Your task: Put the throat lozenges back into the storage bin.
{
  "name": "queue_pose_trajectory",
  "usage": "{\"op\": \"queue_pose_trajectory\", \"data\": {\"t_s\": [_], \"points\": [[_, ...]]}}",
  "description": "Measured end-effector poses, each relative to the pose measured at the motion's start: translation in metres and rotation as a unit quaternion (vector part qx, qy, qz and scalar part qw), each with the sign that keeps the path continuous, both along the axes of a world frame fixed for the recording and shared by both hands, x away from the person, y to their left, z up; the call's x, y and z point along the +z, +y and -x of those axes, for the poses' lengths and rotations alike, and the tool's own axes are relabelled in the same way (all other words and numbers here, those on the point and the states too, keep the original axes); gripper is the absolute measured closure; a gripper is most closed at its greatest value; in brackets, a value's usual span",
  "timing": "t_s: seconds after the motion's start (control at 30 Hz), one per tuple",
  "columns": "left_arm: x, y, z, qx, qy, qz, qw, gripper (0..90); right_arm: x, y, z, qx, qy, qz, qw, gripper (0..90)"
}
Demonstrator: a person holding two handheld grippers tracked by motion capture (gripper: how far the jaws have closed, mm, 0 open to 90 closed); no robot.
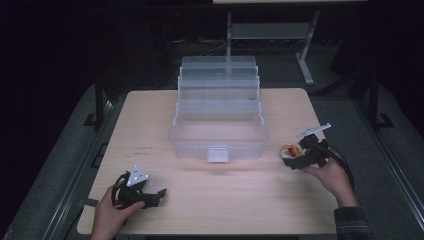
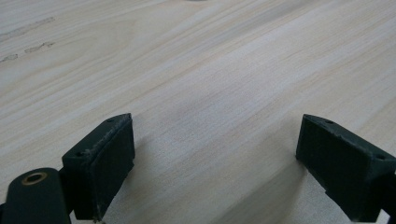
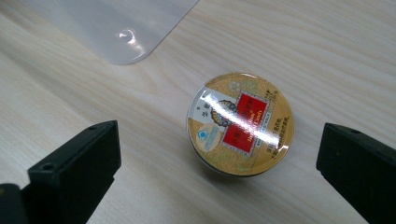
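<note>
Pale wood grain covers the counter (image 1: pixel 150 120), which stands in a dark room. At its middle sits a clear plastic box (image 1: pixel 218 135) with stepped trays folded back behind an open bottom bin and a small latch on the front wall. Well to the box's left, near the front edge, a hand (image 1: pixel 107 215) holds the left tool (image 1: pixel 157 196) low over bare wood; the left gripper view shows its two black jaws spread wide with nothing between them. On the other side, a hand (image 1: pixel 332 177) in a dark sleeve holds the right tool (image 1: pixel 289 159), just beside the box's front right corner. Its jaws are also spread wide, one to each side of a small round tin (image 3: pixel 240 123) without touching it. The tin lies flat on the counter, its glossy gold lid with red label facing up, near the rounded corner of the box.
</note>
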State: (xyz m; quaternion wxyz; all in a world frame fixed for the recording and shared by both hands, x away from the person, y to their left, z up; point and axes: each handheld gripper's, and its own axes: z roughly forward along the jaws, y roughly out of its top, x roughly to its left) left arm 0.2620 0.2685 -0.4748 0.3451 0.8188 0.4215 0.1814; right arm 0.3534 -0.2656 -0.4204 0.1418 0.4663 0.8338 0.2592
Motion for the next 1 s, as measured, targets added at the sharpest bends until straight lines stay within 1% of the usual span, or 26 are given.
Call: {"op": "queue_pose_trajectory", "data": {"t_s": [0.37, 0.7, 0.87, 0.93, 1.0], "points": [[0.000, 0.000, 0.000, 0.000, 0.000, 0.000, 1.0000, 10.7, -0.009, 0.000, -0.012, -0.008, 0.009, -0.004, 0.9999, 0.0], [0.000, 0.000, 0.000, 0.000, 0.000, 0.000, 1.0000, 10.7, -0.021, 0.002, -0.022, -0.019, 0.016, 0.009, 0.9997, 0.0], [0.000, 0.000, 0.000, 0.000, 0.000, 0.000, 1.0000, 10.7, -0.024, 0.003, -0.027, -0.021, 0.023, 0.004, 0.9995, 0.0], [0.000, 0.000, 0.000, 0.000, 0.000, 0.000, 1.0000, 10.7, -0.024, 0.005, -0.029, -0.024, 0.026, 0.017, 0.9992, 0.0], [0.000, 0.000, 0.000, 0.000, 0.000, 0.000, 1.0000, 10.7, -0.024, 0.007, -0.031, -0.022, 0.027, 0.015, 0.9993, 0.0]]}}
